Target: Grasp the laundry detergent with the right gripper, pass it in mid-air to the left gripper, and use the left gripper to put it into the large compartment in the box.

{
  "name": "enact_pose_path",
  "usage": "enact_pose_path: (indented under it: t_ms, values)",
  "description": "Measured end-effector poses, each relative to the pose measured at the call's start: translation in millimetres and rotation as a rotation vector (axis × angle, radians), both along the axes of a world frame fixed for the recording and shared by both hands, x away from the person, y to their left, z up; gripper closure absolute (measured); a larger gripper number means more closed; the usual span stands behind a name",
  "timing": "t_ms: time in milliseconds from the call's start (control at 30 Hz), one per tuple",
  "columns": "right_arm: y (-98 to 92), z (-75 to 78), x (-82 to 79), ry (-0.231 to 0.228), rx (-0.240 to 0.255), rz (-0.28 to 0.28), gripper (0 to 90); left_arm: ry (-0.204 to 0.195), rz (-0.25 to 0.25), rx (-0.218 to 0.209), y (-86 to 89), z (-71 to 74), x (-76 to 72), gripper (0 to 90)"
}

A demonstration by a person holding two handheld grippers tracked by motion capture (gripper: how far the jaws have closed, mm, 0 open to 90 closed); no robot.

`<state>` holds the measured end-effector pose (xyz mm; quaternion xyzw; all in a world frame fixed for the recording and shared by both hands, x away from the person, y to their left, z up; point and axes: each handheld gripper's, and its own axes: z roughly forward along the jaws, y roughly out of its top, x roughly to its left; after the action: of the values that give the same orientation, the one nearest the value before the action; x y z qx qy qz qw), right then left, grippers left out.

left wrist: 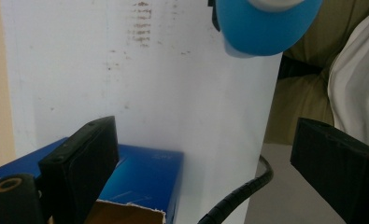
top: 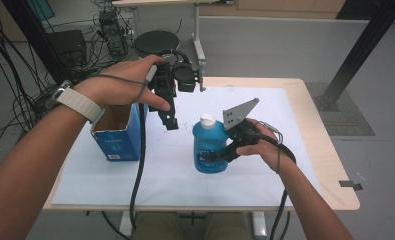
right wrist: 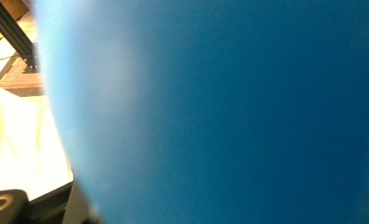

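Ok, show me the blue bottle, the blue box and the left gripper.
blue bottle [top: 208, 150]: high view, its body.
blue box [top: 116, 139]: high view, its front wall.
left gripper [left wrist: 203, 154]: left gripper view, the gap midway between its tips.

A pale wooden table is seen, its top largely covered by a white sheet — bare wood is left showing beyond the sheet's far and right edges. Faint grey smudges are marked on the sheet, seen clearly in the left gripper view. An open blue cardboard box is stood on the sheet at its left edge, flaps up, brown inside exposed. To the right of the box, near the sheet's middle, a blue bottle with a white cap is found upright — whether its base is resting on the sheet cannot be told.
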<state>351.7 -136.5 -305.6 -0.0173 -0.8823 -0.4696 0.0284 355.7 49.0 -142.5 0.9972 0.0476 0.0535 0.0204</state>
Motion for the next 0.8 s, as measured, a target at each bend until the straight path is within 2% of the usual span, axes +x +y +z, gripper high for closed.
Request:
enact_pose_path:
  t_ms: [167, 467, 800]
  values:
    - [8.9, 6.6, 3.4, -0.01, -0.001, 0.024, 43.2, 0.011, -0.023, 0.014, -3.4, 2.9, -3.1, 8.3]
    - [20.7, 10.6, 9.6, -0.008, 0.004, 0.034, 43.2, 0.035, -0.042, 0.019, -11.5, 2.3, -6.2, 7.5]
    - [33.2, 11.2, 9.3, -0.009, -0.005, 0.056, 43.2, 0.048, -0.061, 0.008, -22.8, -2.2, -8.0, 6.9]
